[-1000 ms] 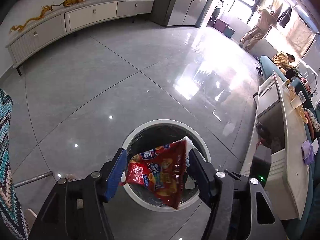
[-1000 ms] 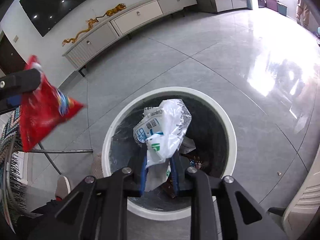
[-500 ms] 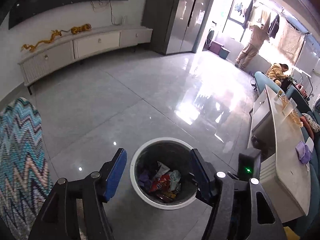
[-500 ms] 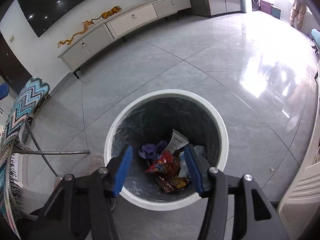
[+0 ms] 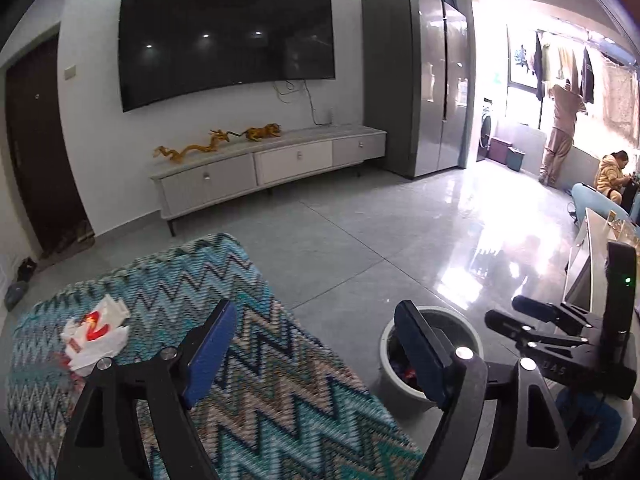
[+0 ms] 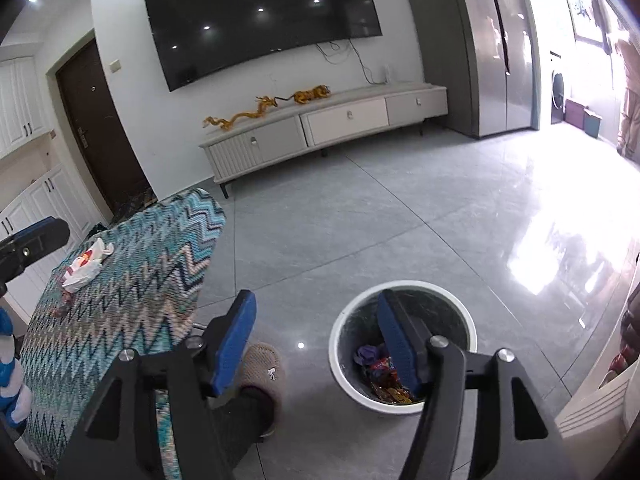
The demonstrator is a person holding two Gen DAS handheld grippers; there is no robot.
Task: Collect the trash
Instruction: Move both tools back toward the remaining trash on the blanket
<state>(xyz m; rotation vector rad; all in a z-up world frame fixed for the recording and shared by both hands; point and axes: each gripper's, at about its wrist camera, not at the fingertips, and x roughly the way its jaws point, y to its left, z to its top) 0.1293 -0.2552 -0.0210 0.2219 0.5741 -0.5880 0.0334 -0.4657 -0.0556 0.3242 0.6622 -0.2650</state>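
A zigzag-cloth tabletop (image 5: 256, 380) carries a crumpled bag (image 5: 94, 334); the bin (image 6: 402, 342) stands on grey tile. Both the left hand-held gripper (image 5: 316, 350) and the right hand-held gripper (image 6: 316, 340) are opening, empty.

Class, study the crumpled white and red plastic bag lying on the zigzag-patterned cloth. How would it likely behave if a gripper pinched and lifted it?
The plastic bag is creased and collapsed flat, so it would probably hang limp. It looks thin and empty, so likely very light. On the woven zigzag cloth, a push might drag or crumple it rather than slide it cleanly.
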